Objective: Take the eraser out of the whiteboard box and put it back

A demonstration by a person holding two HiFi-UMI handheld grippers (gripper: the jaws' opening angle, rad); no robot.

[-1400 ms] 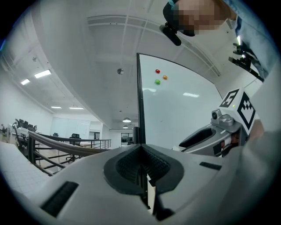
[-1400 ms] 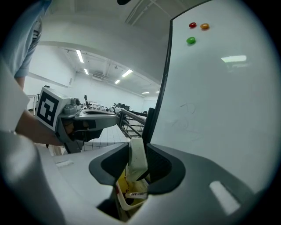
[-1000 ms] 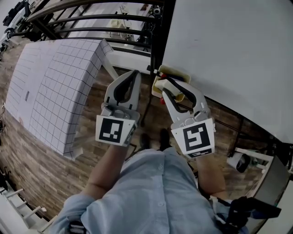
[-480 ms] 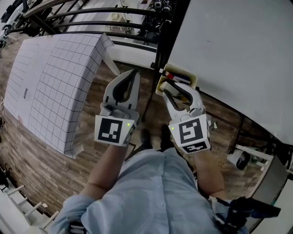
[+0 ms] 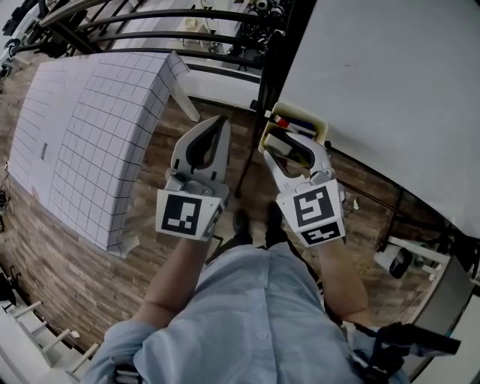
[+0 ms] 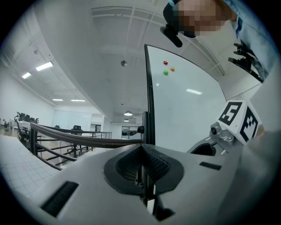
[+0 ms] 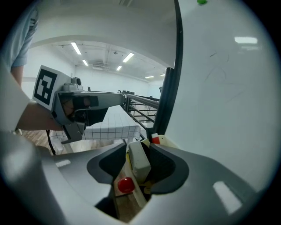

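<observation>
The cream whiteboard box [image 5: 301, 120] hangs at the lower edge of the whiteboard [image 5: 390, 82] and holds markers [image 5: 291, 124]. My right gripper [image 5: 287, 148] reaches down into it. In the right gripper view the grey-white eraser [image 7: 138, 161] stands between the jaws of the right gripper [image 7: 138, 148], and a gap shows on its left side. These jaws have just been opening. A red round piece [image 7: 125, 185] lies below the eraser, and a red marker cap [image 7: 155, 140] sits at the box rim [image 7: 170, 142]. My left gripper [image 5: 214, 124] hovers left of the box, shut and empty [image 6: 142, 151].
A table with a white grid-lined cloth [image 5: 90, 127] stands to the left over the wooden floor [image 5: 67, 270]. Black railings [image 5: 150, 19] run behind it. The whiteboard's black frame post [image 6: 150, 96] rises just beside the left gripper. The person's shoes [image 5: 241, 222] are below.
The right gripper has dropped towards the box and its jaws have spread apart; the eraser now sits low in the box. The left gripper has barely shifted.
</observation>
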